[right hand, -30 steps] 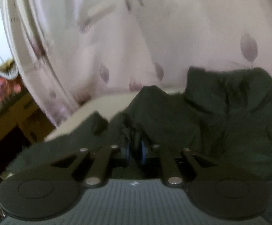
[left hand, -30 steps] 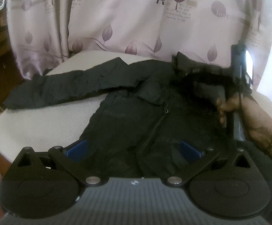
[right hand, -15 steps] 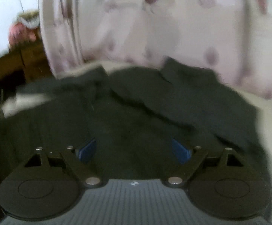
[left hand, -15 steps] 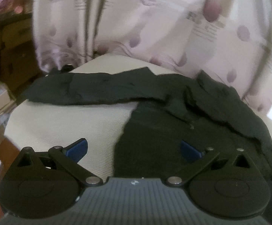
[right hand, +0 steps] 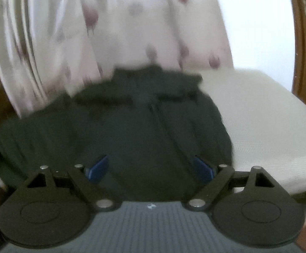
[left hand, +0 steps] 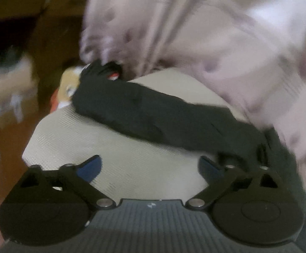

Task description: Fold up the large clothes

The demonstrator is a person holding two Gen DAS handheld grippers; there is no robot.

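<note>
The black jacket [right hand: 144,135] lies flat on the cream table [right hand: 264,113], one sleeve [left hand: 153,111] stretched out toward the table's far corner. The left gripper [left hand: 149,166], just narrowing, hangs empty near that sleeve; the right gripper [right hand: 149,168] gapes empty above the body. A shallow pinch could let the sleeve slip and drag crooked.

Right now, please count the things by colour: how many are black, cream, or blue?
Black: 1, the jacket
Cream: 1, the cushion under it
Blue: 4, the pads of the left gripper and right gripper, both open and empty
Total: 6
</note>
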